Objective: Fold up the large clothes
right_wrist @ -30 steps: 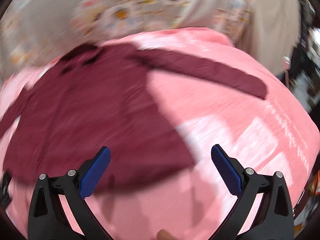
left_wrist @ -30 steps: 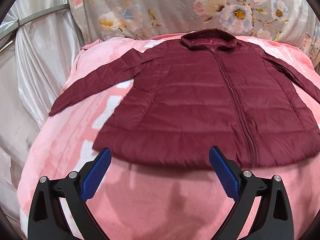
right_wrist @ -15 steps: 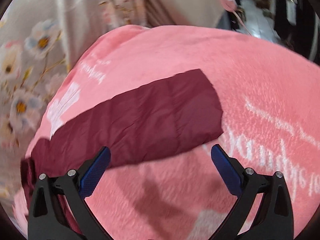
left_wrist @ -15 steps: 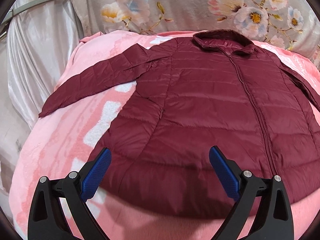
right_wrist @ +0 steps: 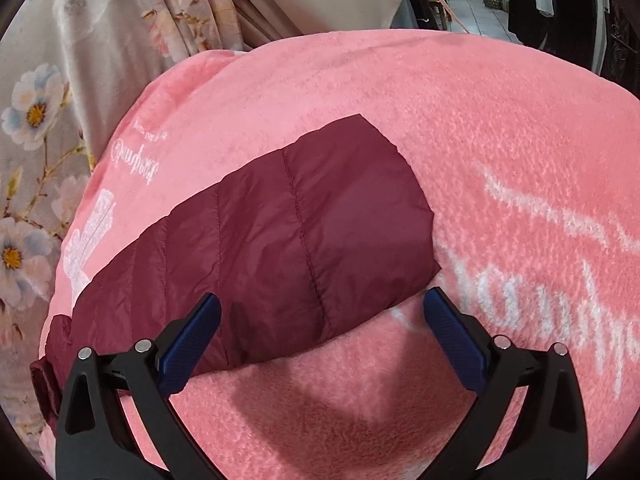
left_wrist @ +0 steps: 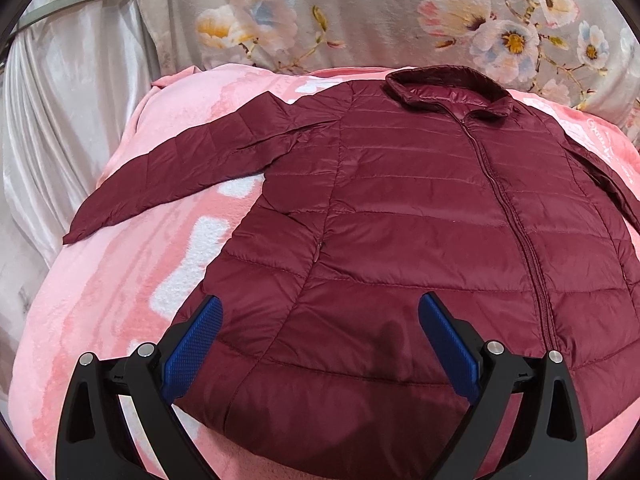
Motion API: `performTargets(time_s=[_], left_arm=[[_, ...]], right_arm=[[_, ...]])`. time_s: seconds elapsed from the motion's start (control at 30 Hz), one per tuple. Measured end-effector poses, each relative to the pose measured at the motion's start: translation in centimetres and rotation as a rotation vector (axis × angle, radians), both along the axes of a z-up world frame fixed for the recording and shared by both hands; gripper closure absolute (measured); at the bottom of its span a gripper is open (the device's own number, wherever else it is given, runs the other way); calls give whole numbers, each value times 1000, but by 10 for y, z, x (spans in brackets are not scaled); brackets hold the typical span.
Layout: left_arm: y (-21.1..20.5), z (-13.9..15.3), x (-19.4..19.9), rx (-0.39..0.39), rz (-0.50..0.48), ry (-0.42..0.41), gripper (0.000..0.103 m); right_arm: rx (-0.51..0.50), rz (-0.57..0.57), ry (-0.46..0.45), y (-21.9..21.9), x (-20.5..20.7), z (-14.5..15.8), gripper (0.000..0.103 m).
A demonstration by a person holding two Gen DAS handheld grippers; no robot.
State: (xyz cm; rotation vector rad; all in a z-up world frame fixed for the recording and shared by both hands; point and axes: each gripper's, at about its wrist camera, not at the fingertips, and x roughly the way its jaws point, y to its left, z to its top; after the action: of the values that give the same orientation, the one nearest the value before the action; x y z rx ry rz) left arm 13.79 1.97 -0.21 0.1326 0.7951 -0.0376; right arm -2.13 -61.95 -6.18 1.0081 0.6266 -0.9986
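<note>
Both tongs gape wide, holding nothing. Through the left wrist camera, the left gripper (left_wrist: 320, 334) hangs low in the frame over the hem of a maroon puffer jacket (left_wrist: 400, 220), which lies zipped and flat, front up, on a pink blanket (left_wrist: 100, 300), collar at the upper right, one sleeve (left_wrist: 180, 176) stretched toward the left edge. Quilted, slick shell: I'd guess light, soft, springy and prone to sliding.

Through the right wrist camera, the right gripper (right_wrist: 322, 338) hovers at the other sleeve's cuff (right_wrist: 360, 216), centre frame. Pinching deep at the cuff seam looks safest.
</note>
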Motion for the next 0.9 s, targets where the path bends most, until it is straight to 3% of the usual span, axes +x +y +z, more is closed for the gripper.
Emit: performTargets(time_s=[0.1, 0.13, 0.17, 0.2, 0.23, 0.37, 0.5, 0.63, 0.77, 0.9], left_arm=[[2, -3, 3, 2, 5, 11, 6], [3, -3, 4, 5, 7, 15, 6], [5, -4, 5, 8, 10, 20, 6], [7, -4, 6, 10, 12, 22, 6], [9, -5, 7, 14, 16, 23, 6], [19, -3, 13, 18, 30, 35, 6], [30, -4, 21, 20, 53, 57, 6], [42, -5, 29, 6, 83, 85, 6], [59, -9, 39, -16, 121, 122, 6], [78, -14, 48, -44, 152, 152, 6]], right_arm=[[-30, 12, 31, -2, 14, 3, 34], [-8, 50, -21, -4, 19, 0, 69], [38, 66, -60, -7, 24, -5, 88], [68, 56, -95, -8, 29, -8, 90], [60, 59, -100, -7, 33, -6, 98], [-107, 162, -112, 27, 65, 38, 101], [-319, 454, -193, 110, 124, 112, 101], [-422, 738, -249, 204, 180, 159, 101], [-435, 992, -282, 297, 229, 168, 101], [-422, 1205, -255, 383, 268, 150, 101]])
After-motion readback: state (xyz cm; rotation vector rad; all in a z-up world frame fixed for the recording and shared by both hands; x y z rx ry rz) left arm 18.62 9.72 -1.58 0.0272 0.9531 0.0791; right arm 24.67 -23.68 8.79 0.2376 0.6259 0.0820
